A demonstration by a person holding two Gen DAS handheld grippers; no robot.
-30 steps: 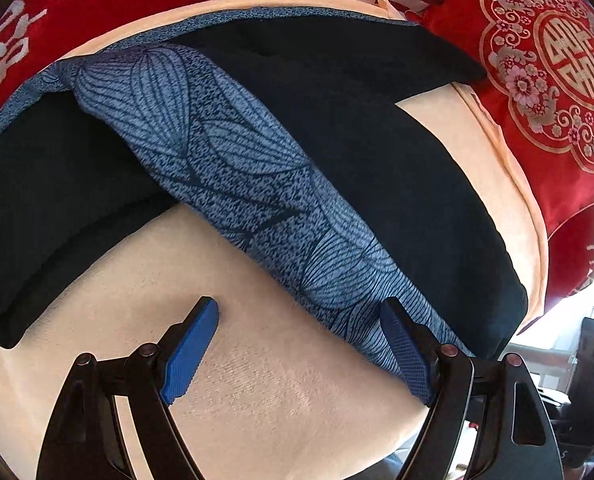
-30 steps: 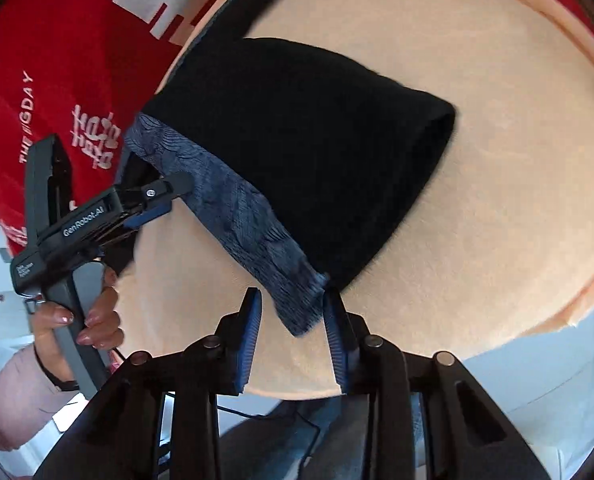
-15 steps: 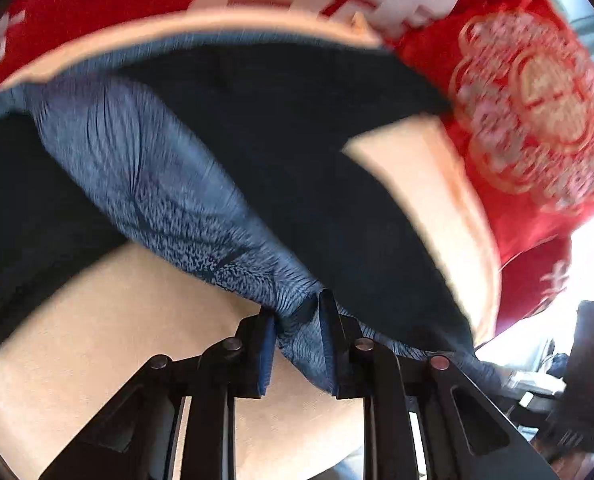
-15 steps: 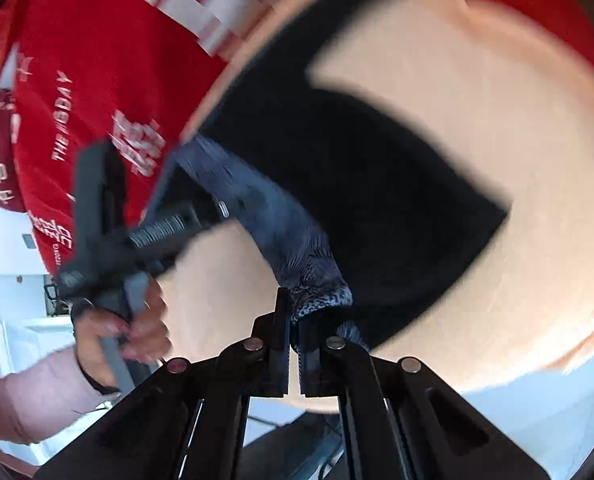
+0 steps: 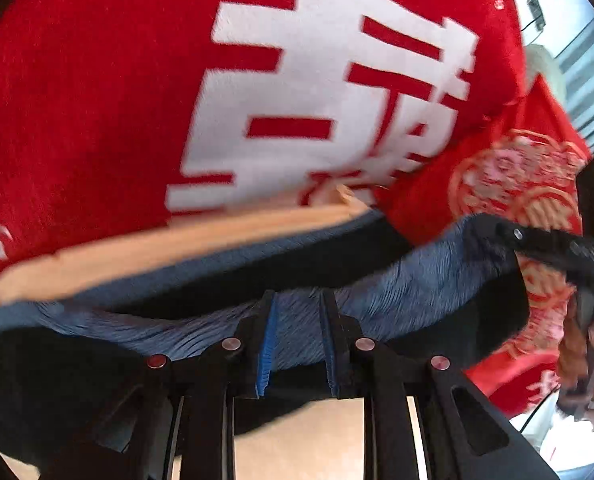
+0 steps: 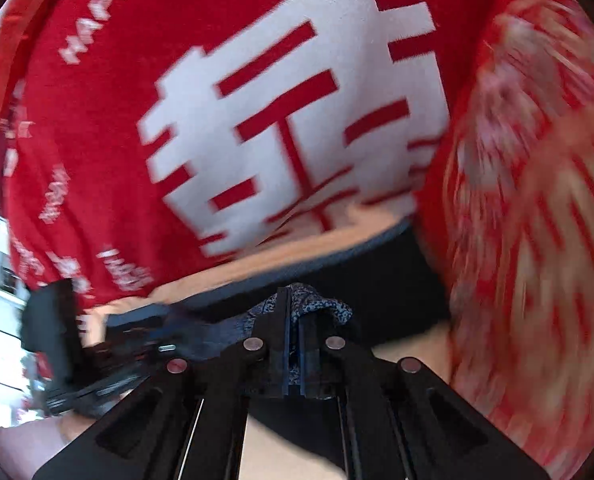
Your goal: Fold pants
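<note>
Two red cushions fill most of what your cameras see: the big red cushion point(image 5: 117, 92) with bold white characters at centre, and a second patterned red cushion point(image 5: 509, 184) to its right with a round gold-and-pink emblem, badly blurred in the right wrist view. Below them runs the peach cloth point(image 5: 177, 248) that covers the surface; you cannot tell from these frames what lies under it.

Pants point(image 5: 401, 288), black with a blue leaf-print band, hang in front of the peach cloth, stretched between your two tools. The black fabric sags beneath the band, and a strip of peach shows under it.

Left tool point(image 5: 297, 344): jaws drawn in onto the blue band, which bunches between the blue pads point(image 5: 266, 356), so the grip sits on a thick fold. Right tool point(image 6: 295, 344): jaws nearly together, with a crumpled tuft of printed fabric pinched between them and spilling over the tips.

Each tool appears in the other's view, yours at the right edge of the left view with your hand point(image 5: 585, 360) on its handle, blurred.
</note>
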